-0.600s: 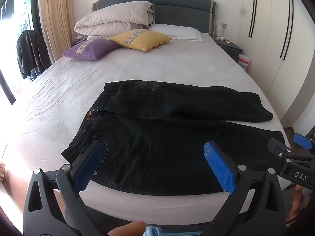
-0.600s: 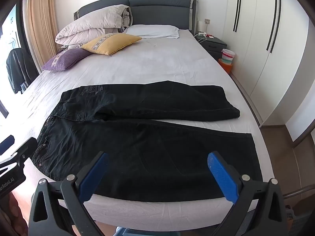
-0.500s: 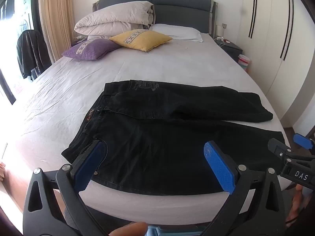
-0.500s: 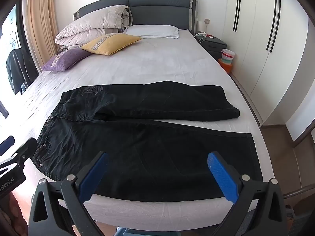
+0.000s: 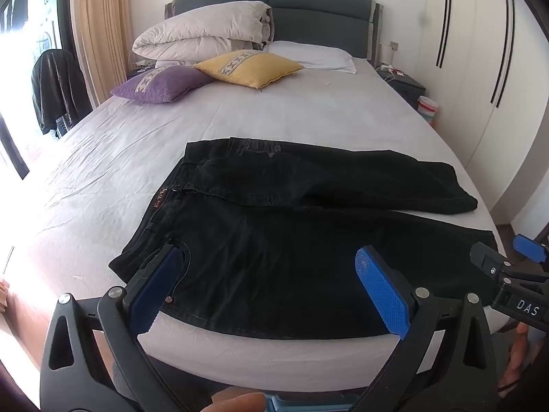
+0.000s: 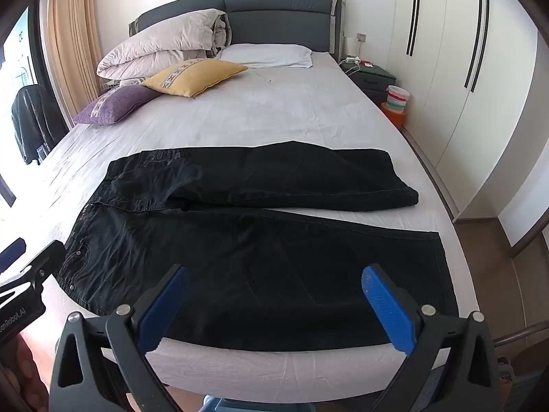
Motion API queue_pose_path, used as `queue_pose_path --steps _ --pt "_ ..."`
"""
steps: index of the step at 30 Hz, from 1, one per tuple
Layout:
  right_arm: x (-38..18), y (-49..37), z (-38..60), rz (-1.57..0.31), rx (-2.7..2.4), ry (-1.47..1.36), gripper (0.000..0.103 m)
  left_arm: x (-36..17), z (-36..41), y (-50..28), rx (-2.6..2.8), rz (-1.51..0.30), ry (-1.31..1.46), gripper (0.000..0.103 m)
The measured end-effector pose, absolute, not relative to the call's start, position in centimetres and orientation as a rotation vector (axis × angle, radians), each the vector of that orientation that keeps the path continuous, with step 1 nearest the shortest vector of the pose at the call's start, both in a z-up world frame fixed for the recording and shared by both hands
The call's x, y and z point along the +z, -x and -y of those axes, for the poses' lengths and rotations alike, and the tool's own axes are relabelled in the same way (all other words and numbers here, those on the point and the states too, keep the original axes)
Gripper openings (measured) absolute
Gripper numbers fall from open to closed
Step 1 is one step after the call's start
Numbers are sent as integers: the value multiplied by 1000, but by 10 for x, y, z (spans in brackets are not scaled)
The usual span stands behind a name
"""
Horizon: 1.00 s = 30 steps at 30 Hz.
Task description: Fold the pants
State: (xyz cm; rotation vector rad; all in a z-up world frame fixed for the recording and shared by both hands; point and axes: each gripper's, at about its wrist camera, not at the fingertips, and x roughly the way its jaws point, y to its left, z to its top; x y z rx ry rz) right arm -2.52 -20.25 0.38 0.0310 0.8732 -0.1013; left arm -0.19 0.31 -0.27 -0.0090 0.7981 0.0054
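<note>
Black denim pants [image 6: 254,257], laid flat, waistband left, legs running right, far leg slightly creased | on the near part of the white-sheeted bed [image 6: 274,116] | left gripper [image 5: 271,285] and right gripper [image 6: 274,302]: ribbed blue pads spread wide, grasping nothing | "DAS" readable on the right gripper in the left view.

left tongs [image 5: 271,283]: gaping, tilted down | right tongs [image 6: 274,297]: gaping, tilted down

"DAS" on the right gripper [image 5: 507,274]
</note>
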Motion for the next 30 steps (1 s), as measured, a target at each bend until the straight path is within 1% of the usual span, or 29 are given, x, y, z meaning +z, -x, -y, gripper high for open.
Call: queue_pose_path --steps 30 --pt "4 27 201 -873 -100 -32 103 -13 -12 -3 7 -814 16 103"
